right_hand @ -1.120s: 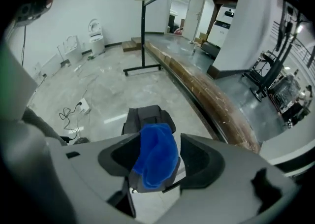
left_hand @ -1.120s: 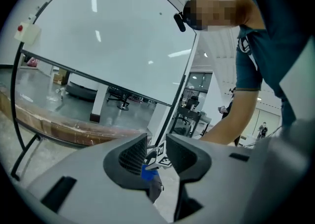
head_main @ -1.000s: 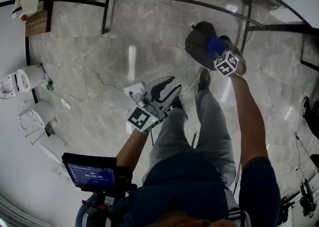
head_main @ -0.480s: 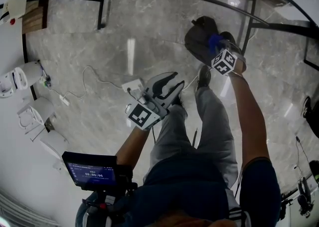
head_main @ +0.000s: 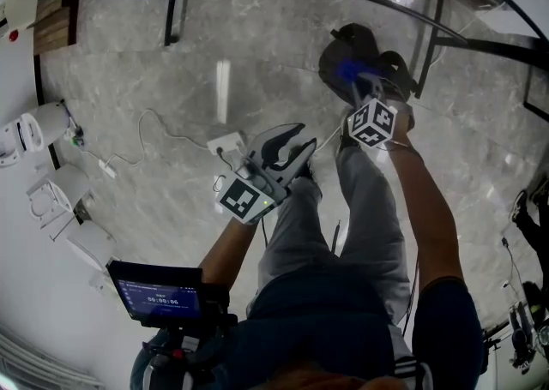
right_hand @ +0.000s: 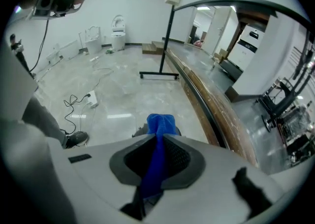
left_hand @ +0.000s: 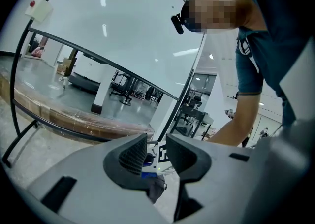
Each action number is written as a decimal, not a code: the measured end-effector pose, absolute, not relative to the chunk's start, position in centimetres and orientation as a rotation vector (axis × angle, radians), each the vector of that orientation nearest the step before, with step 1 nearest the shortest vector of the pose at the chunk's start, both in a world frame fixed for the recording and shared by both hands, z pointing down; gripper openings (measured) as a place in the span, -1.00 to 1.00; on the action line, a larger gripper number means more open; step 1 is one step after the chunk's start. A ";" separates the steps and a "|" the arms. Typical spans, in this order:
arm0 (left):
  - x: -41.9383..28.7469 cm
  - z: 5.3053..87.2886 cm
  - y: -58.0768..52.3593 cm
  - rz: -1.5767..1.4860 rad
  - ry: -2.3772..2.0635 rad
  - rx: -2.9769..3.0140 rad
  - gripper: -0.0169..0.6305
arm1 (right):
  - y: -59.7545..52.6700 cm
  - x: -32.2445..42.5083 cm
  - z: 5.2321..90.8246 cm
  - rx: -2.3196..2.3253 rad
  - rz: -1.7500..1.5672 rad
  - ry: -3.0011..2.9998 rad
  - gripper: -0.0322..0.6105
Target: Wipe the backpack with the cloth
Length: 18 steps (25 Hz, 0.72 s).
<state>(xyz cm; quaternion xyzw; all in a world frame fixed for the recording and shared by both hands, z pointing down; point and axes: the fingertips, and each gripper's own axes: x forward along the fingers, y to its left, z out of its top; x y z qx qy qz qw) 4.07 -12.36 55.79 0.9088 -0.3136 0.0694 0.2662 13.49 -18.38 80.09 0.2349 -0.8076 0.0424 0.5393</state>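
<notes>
Right gripper [right_hand: 157, 144], jaws just closing, pinches the cloth [right_hand: 160, 122]. The backpack [head_main: 360, 41] lies on the floor [head_main: 171, 80] just beyond its tip. Left gripper [left_hand: 156, 151] spread, empty, farther off.

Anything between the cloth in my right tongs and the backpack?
Nothing visible. The right tongs, whose jaws have just been closing, pinch the blue cloth, and its free end sits right at the backpack, with no object between them.

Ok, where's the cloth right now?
The cloth is clamped in the right hand-held gripper, whose jaws have just been closing on it; in the head view it's upper right, over the backpack on the floor.
</notes>
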 end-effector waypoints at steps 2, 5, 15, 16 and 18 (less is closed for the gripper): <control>3.7 56.2 -12.2 0.186 -0.854 2.448 -0.63 | -18.0 10.0 81.2 0.506 0.056 -1.947 -0.77; 2.9 57.2 -12.0 0.192 -0.866 2.440 -0.63 | -18.2 6.1 85.1 0.456 0.015 -1.934 -0.77; 0.4 59.3 -10.6 0.210 -0.881 2.418 -0.63 | -14.9 11.2 92.0 0.462 0.035 -1.711 -0.77; 0.5 59.3 -10.6 0.207 -0.877 2.421 -0.63 | -14.4 13.1 92.3 0.474 0.064 -1.678 -0.77; 0.7 59.1 -10.6 0.199 -0.874 2.427 -0.63 | -13.1 17.5 92.7 0.493 0.105 -1.613 -0.77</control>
